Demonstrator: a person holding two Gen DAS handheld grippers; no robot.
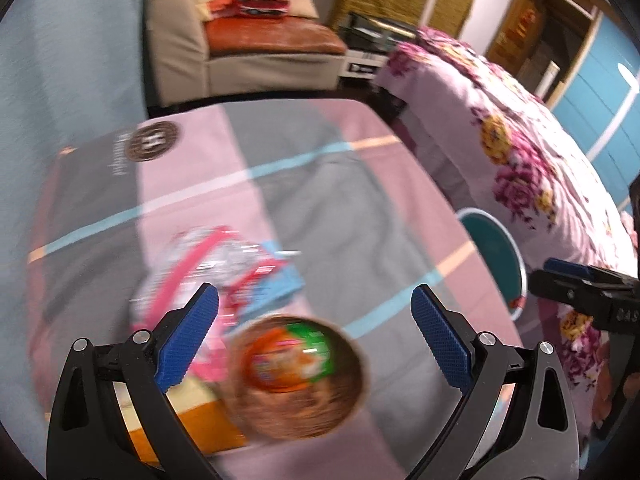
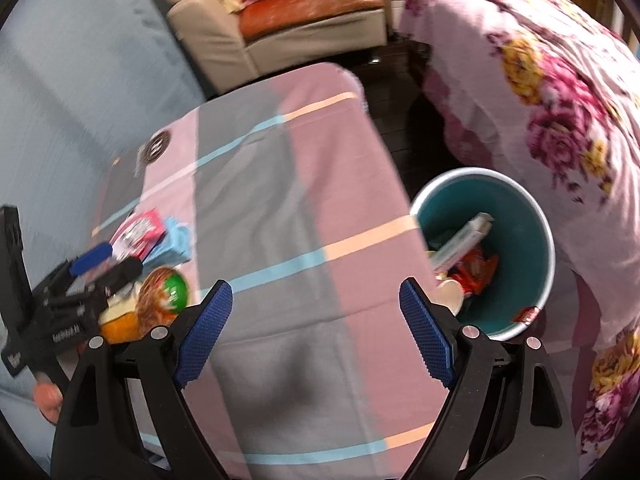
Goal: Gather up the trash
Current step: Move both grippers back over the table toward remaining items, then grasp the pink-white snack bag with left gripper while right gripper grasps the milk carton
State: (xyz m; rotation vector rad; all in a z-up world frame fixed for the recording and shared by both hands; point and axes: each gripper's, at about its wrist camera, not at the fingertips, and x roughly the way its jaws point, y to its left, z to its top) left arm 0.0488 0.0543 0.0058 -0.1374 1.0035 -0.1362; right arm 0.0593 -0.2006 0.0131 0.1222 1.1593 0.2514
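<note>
1. While both grippers pointed steeply down over the tabletop [image 2: 280, 216], the left gripper [image 1: 316, 320] stood wide open and held nothing.
2. Just below its fingertips a round bowl-shaped snack cup [image 1: 298, 376] stood near the table's left edge, mouth up, beside blurred wrappers [image 1: 208, 264].
3. The right gripper [image 2: 316, 308] gaped wide, empty, above bare cloth.
4. Off the table's right edge stood the teal bin [image 2: 520, 224], a long box [image 2: 464, 240] leaning inside.
</note>
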